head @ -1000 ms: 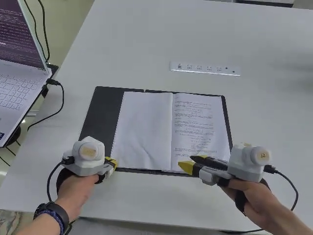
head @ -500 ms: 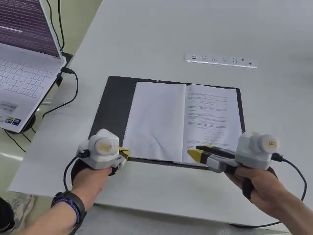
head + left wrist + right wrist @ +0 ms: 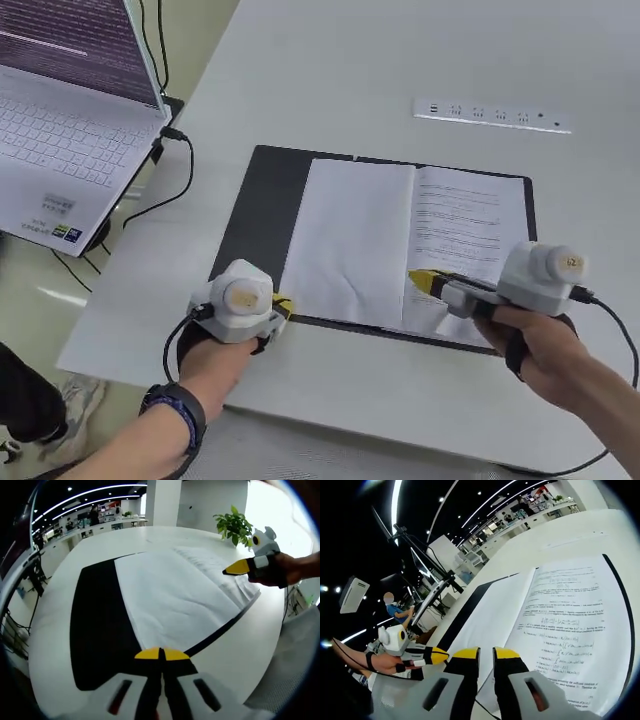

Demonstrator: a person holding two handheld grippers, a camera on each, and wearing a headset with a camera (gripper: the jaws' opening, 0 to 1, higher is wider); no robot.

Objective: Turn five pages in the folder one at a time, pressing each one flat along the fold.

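Folder: the folder lies open and flat on the white table, black cover down, its near edge just in front of your two hands

What it holds: a stack of sheets; a blank page on the left, faintly creased; a printed page on the right; the fold runs between them, away from you

Left gripper: the left gripper sits at the near left corner of the folder, beside the black cover; in the left gripper view its yellow tips are pressed together on nothing

Right gripper: the right gripper hovers over the near part of the printed page, close to the fold; in the right gripper view a narrow gap shows between its jaws, with no paper in it

How the paper will handle: thin, light and floppy, I judge; it will buckle if you push it, tear if you pinch hard and drag, and two sheets may cling together

Where to take hold: the free outer edge or near corner of the printed page, one sheet only, not beside the fold; lift it, carry it over in an arc, then stroke along the fold with closed tips

Cover: probably stiff enough to stay put; steady it with your left gripper if it slides

Nearby: a laptop and its cable to the left, a power strip beyond the folder; all well apart from the pages
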